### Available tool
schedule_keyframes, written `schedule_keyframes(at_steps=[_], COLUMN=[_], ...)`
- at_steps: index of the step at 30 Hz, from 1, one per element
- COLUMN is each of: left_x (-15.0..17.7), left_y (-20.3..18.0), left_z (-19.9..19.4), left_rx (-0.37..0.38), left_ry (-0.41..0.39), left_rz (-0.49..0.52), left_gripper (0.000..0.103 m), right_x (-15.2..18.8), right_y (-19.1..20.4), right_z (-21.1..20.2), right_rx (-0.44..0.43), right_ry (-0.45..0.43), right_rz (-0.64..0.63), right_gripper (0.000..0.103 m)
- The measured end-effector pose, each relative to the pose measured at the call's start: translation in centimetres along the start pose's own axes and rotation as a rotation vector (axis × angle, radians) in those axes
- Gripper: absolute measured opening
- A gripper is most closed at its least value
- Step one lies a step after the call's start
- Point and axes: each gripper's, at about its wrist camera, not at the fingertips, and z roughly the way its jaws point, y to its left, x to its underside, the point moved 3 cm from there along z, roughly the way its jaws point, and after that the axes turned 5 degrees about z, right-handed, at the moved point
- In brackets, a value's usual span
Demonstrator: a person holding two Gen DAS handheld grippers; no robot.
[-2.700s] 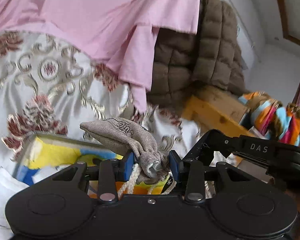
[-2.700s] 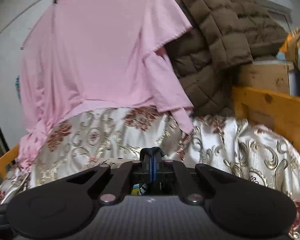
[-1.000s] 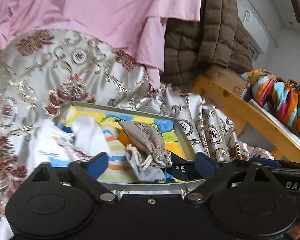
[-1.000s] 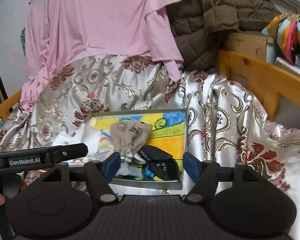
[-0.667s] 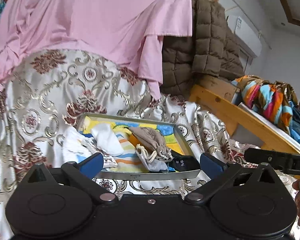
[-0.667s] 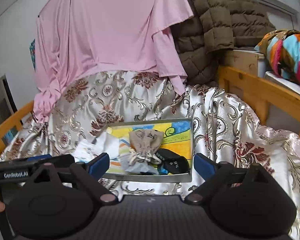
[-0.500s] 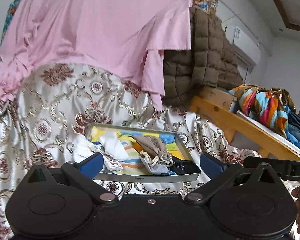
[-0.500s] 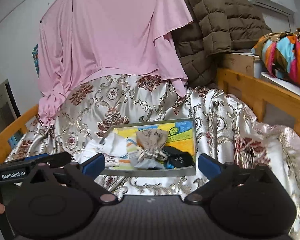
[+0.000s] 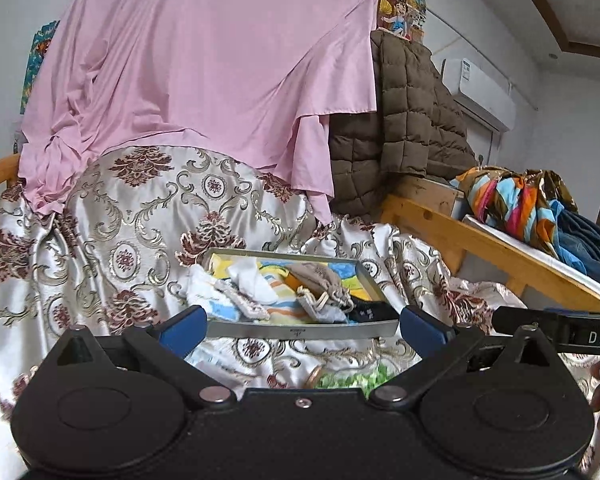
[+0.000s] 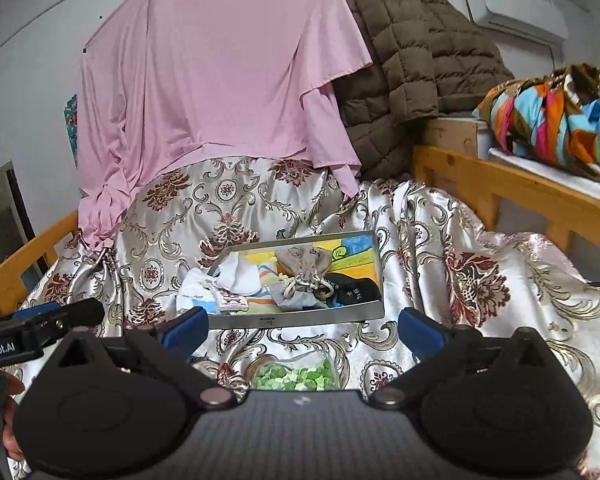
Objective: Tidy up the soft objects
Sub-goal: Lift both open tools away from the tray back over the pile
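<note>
Both tongs wide open, holding nothing. Left gripper point(image 9: 302, 326) back from the tray, blue fingertips point(image 9: 184, 325) spread far apart, one near each front corner. Right gripper point(image 10: 303, 326) the same, pads point(image 10: 418, 330) far apart, empty.

Straight ahead, on the shiny flowery bedspread point(image 9: 112, 232), a flat metal tray point(image 10: 300, 318) with a bright yellow and blue picture inside. Lying in the tray, near the middle, a small tan cloth pouch point(image 10: 306, 266) with a rope tie bunched at the near end. Under and just beside its tied end, a grey cloth point(image 10: 296, 299). To the right, touching that, black socks point(image 10: 352, 290) with tiny white marks. To the left, white socks point(image 10: 240, 274), some hanging over the tray's left edge onto the bedspread. A striped cloth point(image 9: 284, 308) under the pile, orange and blue lines.

Closer than the tray, just past the gripper body, a clear little dish of green bits point(image 10: 296, 376) on the bedspread.

Behind it all, a big pink sheet point(image 9: 204, 80) hanging down, next to a brown puffy coat point(image 10: 412, 64). Off to the right, a wooden bed rail point(image 10: 512, 188) with a bright stripy bundle point(image 10: 548, 116) on top.
</note>
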Motion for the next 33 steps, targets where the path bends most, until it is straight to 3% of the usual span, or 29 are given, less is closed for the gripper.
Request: schedule_keyframes(at_steps=[9,18,33], left_x=[1.7,3.2,6.5], left_y=[0.8,1.3,1.3], left_z=[-3.4,-5.6,-4.7], left_rx=[-0.010,-0.014,-0.049], left_ry=[0.032,0.063,0.240], left_rz=[0.033,0.061,0.152], left_gripper=[0.102,0.102,0.102], right_x=[2.3,4.3,8.3], right_y=[2.8,3.0,1.9], right_z=[-2.9,-4.7,-4.2], right_rx=[0.016,0.037,0.103], right_ry=[-0.016,-0.018,0.077], right_rz=[-0.061,-0.019,0.036], right_gripper=[0.103,0.103,0.103])
